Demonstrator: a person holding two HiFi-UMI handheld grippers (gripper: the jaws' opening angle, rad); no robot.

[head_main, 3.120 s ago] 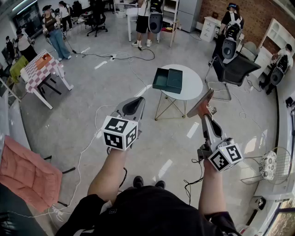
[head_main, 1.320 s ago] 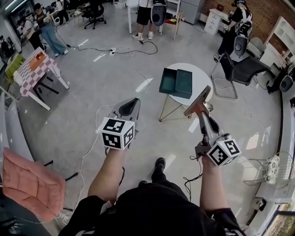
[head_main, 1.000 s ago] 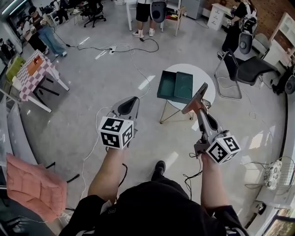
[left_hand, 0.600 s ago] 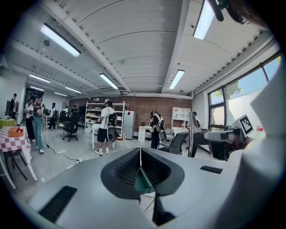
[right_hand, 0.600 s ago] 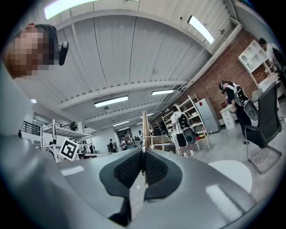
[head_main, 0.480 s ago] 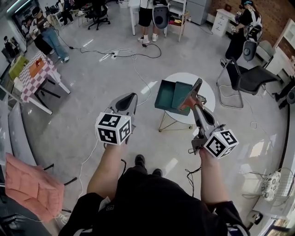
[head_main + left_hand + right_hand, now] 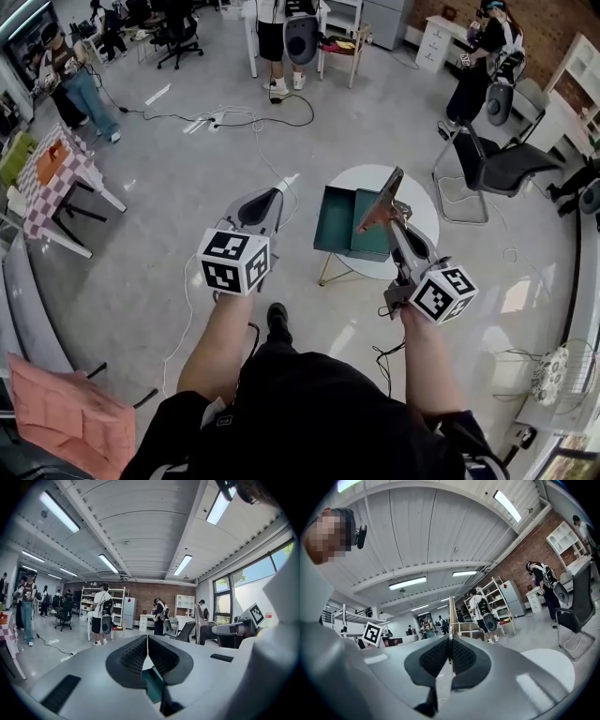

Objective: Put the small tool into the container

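Round white counter (image 7: 420, 192) carries the container (image 7: 336, 220): your right hand-held gripper (image 7: 394, 231) clenches the small tool (image 7: 382, 199), so centre it overhead before releasing.

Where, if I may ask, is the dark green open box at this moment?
In the head view, the dark green open box sits right of centre on the round white table.

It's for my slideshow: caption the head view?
Right gripper holds a flat tool near the green box on a table.
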